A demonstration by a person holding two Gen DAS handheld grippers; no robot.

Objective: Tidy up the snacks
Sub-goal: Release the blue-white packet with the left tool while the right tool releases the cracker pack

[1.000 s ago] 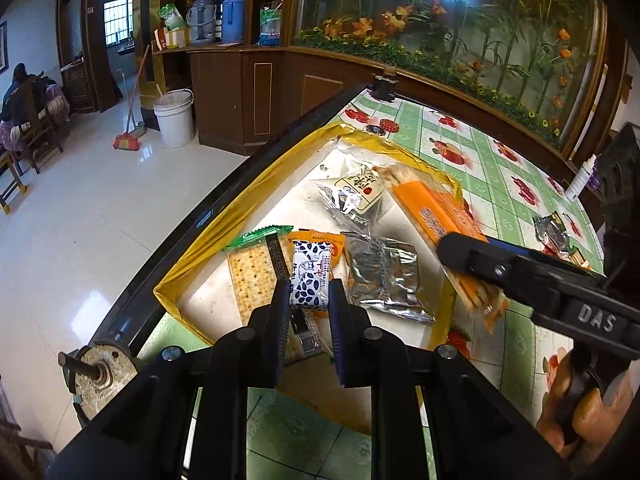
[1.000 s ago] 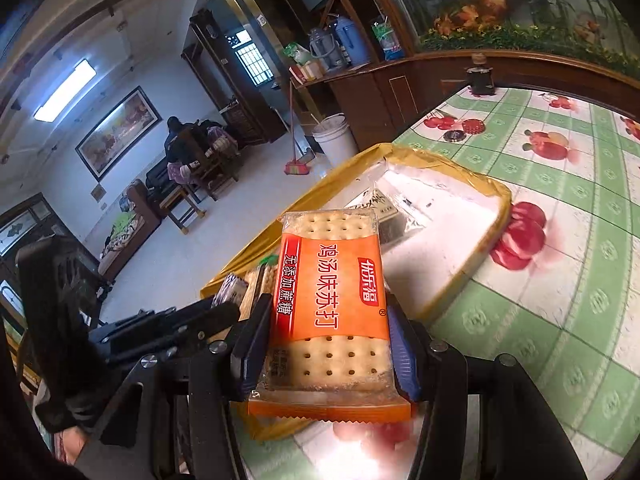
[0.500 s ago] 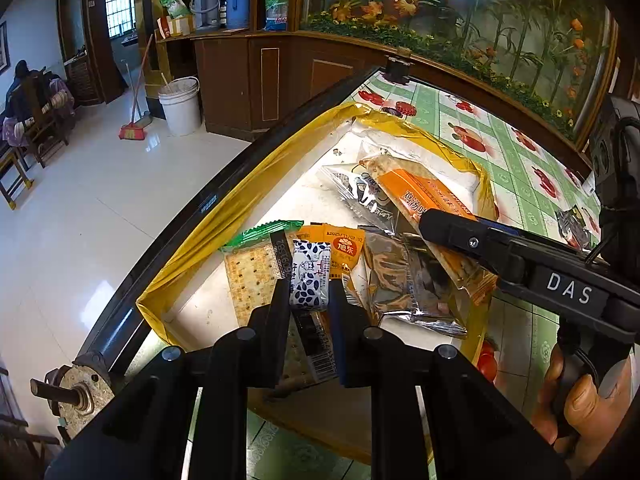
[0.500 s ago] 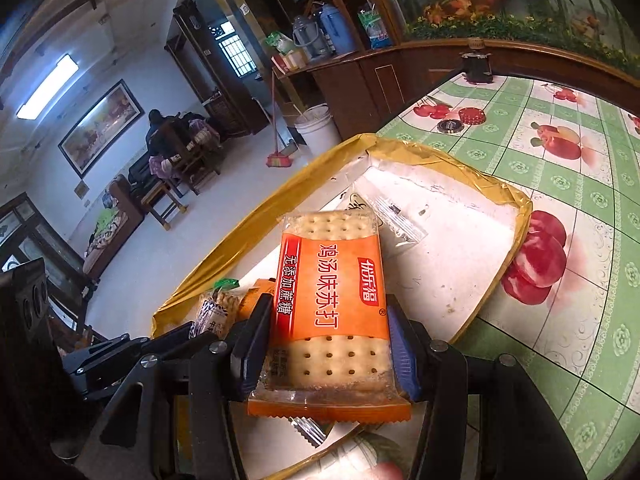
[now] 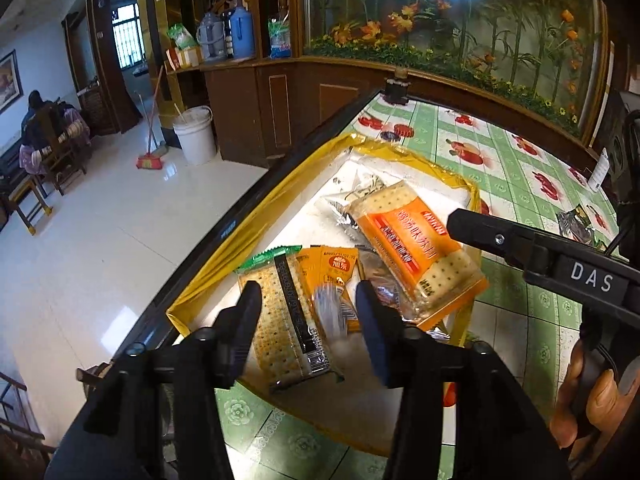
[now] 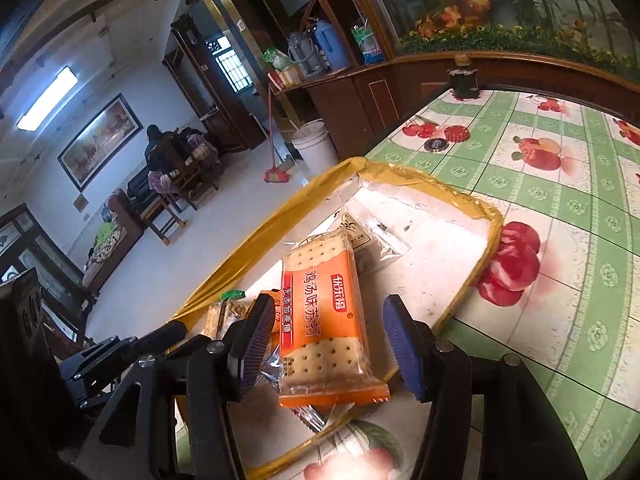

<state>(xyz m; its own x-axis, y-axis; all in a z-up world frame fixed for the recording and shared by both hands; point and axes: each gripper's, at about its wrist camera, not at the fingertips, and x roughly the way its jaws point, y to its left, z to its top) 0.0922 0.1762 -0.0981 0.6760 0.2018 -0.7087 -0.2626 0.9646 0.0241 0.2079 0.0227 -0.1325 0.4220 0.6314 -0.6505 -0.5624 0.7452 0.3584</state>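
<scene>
A white tray with a yellow rim (image 5: 256,220) holds several snack packs. My left gripper (image 5: 310,316) hangs over its near end. Its jaws are opening, and a small blue-and-white packet (image 5: 332,314) shows blurred between them, touching neither pad. Under it lie a green-topped cracker pack (image 5: 276,312) and an orange sachet (image 5: 334,266). My right gripper (image 6: 328,344) is also opening. The orange cracker pack (image 6: 324,320) rests in the tray (image 6: 440,192) between its blue pads, which stand clear of it. A finger of the right gripper (image 5: 500,236) crosses the left wrist view.
The tray sits at the left edge of a table with a green fruit-print cloth (image 5: 520,184); past that edge is white floor with a bucket (image 5: 196,136) and a broom. Foil packets (image 5: 576,224) and a white bottle (image 5: 598,172) lie to the right. A wooden cabinet runs behind.
The left jaws have sprung apart and let go of the small blue-and-white packet. The right jaws have widened, and the orange cracker pack now lies in the tray.
</scene>
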